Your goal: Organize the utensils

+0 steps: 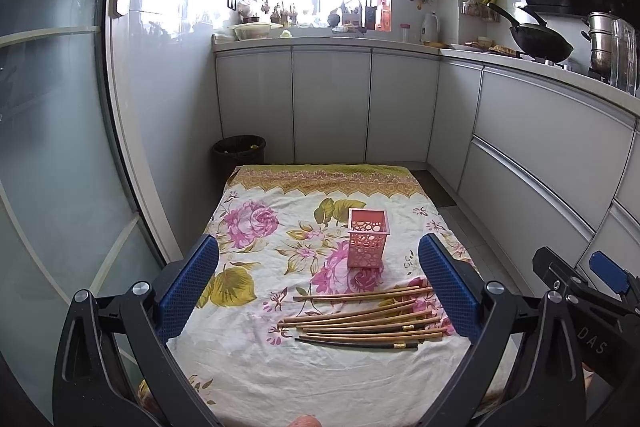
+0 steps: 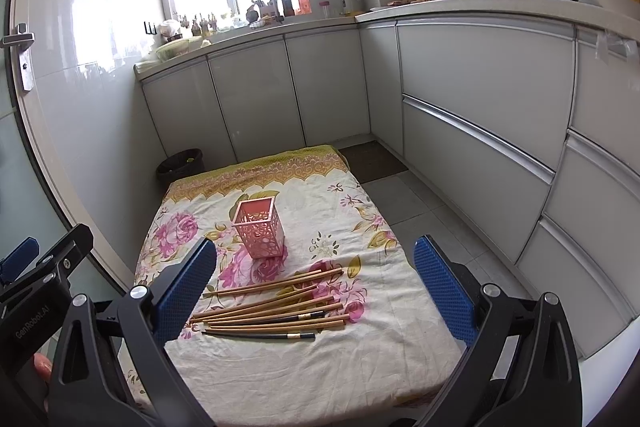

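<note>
Grippers first: my left gripper (image 1: 318,279) is spread wide and grasps nothing, its blue ribbed pads (image 1: 188,283) above the flowered cloth (image 1: 256,379). My right gripper (image 2: 316,279) is likewise wide apart and empty. Between the pads, low in both views, slim wooden chopsticks (image 1: 360,319) lie scattered, a few with dark, gold-banded ends. Just behind them stands a square pink holder (image 1: 368,239) with punched round holes.

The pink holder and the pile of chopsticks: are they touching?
Apart. In the right wrist view a strip of flowered cloth shows between the pink holder and the nearest of the chopsticks; the left wrist view shows the same gap.
</note>
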Available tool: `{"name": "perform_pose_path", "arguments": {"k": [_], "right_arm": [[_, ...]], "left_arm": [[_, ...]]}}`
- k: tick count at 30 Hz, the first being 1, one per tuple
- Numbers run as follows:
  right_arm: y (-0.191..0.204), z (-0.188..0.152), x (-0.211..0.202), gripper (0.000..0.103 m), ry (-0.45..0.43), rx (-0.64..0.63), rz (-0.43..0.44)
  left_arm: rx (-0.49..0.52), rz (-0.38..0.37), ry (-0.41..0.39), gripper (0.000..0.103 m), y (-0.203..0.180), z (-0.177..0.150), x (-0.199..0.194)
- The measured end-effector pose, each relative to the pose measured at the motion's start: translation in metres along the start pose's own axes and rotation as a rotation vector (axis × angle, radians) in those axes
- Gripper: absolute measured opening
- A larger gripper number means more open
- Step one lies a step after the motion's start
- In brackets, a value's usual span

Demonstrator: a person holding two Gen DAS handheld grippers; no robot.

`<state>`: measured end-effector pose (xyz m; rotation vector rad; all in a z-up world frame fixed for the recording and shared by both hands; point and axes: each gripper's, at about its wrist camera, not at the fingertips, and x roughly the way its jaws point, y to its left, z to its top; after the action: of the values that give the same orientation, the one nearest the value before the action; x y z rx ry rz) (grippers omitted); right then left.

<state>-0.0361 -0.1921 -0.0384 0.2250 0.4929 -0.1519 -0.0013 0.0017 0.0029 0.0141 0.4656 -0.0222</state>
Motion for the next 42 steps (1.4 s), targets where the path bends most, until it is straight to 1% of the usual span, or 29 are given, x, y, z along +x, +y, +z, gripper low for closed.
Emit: {"name": "perform_pose_path", "arguments": {"k": [24,42], "right_arm": [[0.001,-0.003,0.005,0.096,0.017,-0.001,0.001],[0.002,-0.008,0.010,0.096,0.026,0.002,0.006]], "left_arm": [[0.006,-0.001,0.010,0.096,0.000,-0.004,0.005],[0.000,0.001,0.021,0.096,0.008,-0.006,0.013]]}}
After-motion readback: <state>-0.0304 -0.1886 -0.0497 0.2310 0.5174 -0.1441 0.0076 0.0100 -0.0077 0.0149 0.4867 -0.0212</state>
